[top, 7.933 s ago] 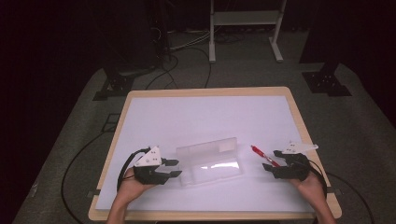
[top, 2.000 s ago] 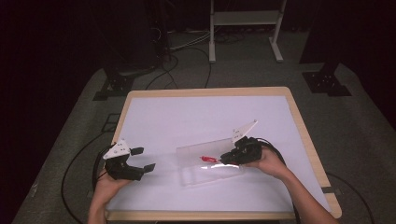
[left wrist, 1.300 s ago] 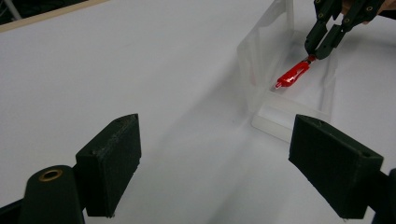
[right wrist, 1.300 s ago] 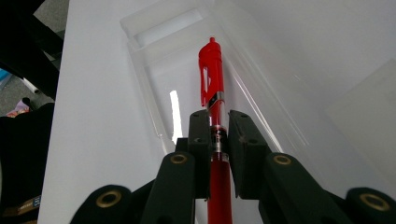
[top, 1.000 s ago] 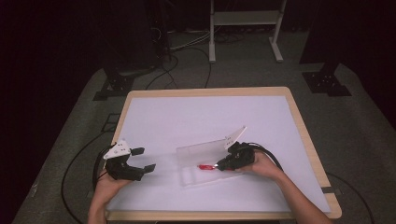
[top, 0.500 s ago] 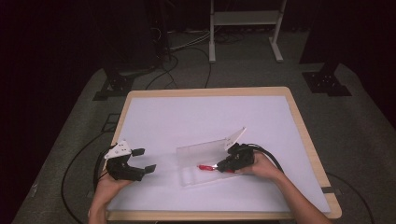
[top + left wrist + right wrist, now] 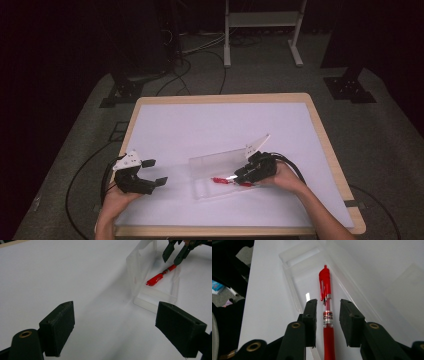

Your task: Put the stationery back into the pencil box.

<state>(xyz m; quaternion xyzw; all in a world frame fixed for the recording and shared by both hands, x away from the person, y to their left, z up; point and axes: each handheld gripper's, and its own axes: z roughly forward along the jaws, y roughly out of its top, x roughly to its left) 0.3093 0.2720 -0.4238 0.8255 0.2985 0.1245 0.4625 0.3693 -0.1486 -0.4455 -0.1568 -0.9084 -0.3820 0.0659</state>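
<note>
A: Where do we have the red pen (image 7: 326, 315) right now?

B: It lies flat in the tray half of the clear plastic case (image 7: 212, 187), which sits on the tabletop (image 7: 200, 125) near the front edge, a little right of the middle. The case's lid stands raised along the far side of the tray.

A: And our right gripper (image 7: 243, 176)?

B: It is at the pen's right end, low over the tray. In the right gripper view we see the pen running up between the 2 jaws with a gap on each side, so the pads do not press on it. The jaws have just been opening, and they now stand only a little apart, with the pen between them but not held.

A: What about our left gripper (image 7: 154, 172)?

B: It sits near the front left corner of the tabletop, well apart from the case. Its 2 jaws are spread wide with nothing between them. In the left gripper view we look past them across bare white tabletop to the case, the pen and the other gripper beyond.
</note>
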